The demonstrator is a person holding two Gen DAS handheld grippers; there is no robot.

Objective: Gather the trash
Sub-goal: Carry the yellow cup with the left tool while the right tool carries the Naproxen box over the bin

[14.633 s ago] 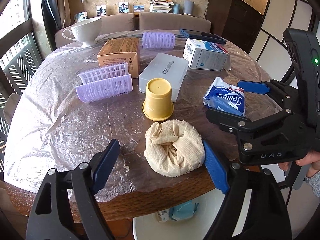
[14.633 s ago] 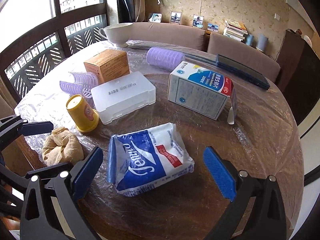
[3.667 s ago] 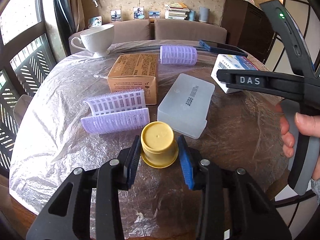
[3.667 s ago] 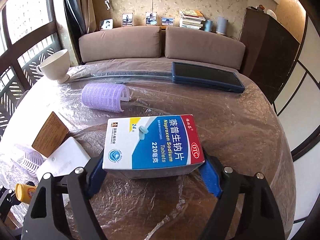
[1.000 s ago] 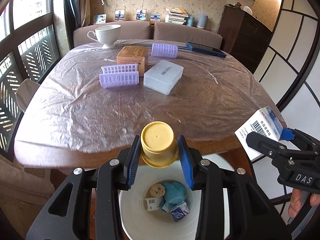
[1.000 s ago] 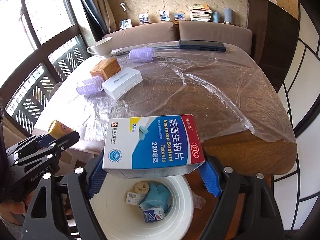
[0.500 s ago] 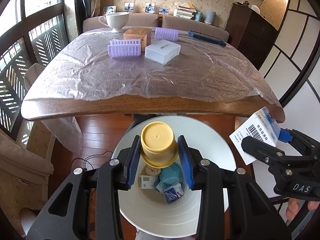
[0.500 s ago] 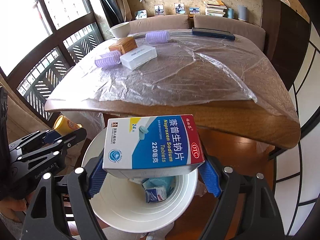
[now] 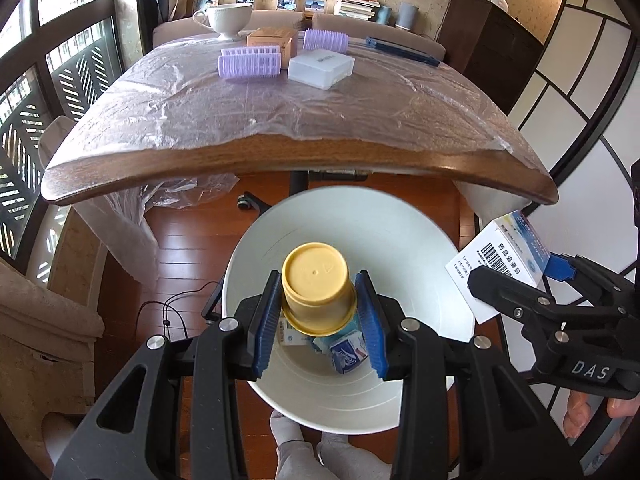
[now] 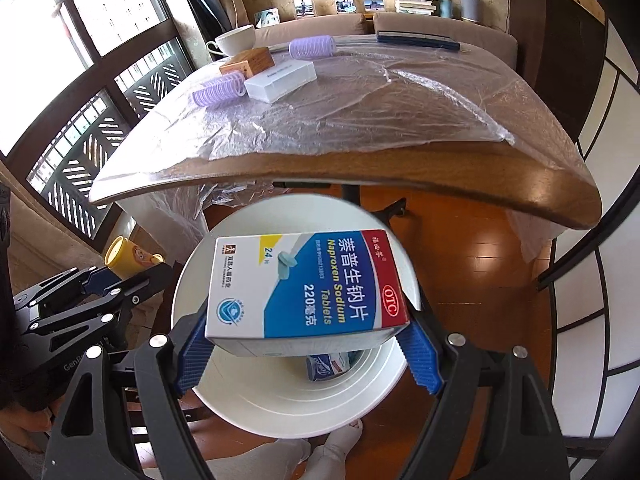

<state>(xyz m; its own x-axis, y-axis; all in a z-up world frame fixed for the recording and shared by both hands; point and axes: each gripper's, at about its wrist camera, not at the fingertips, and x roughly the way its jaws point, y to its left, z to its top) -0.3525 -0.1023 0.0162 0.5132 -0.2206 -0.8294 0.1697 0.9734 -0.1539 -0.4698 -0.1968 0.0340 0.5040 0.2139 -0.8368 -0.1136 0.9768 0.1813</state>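
1. The left gripper [image 9: 318, 312] clamps a yellow cup [image 9: 318, 294], held upside down between its blue pads [image 9: 267, 320], directly above the white bin [image 9: 420, 248].
2. The right gripper [image 10: 308, 344] holds a medicine box [image 10: 306, 284] across its width, printed face up, over the same bin [image 10: 280, 400]; its jaws stand fairly wide around the box.
3. The bin stands on the wooden floor just in front of the table [image 9: 296, 160] edge and contains small packets [image 9: 348, 354], among them a blue-and-white one.
4. On the plastic-covered tabletop, well apart from the bin, lie purple hair rollers [image 9: 250, 65], a translucent case [image 9: 320, 69], a brown carton [image 9: 270, 38] and a white teacup [image 9: 228, 20].
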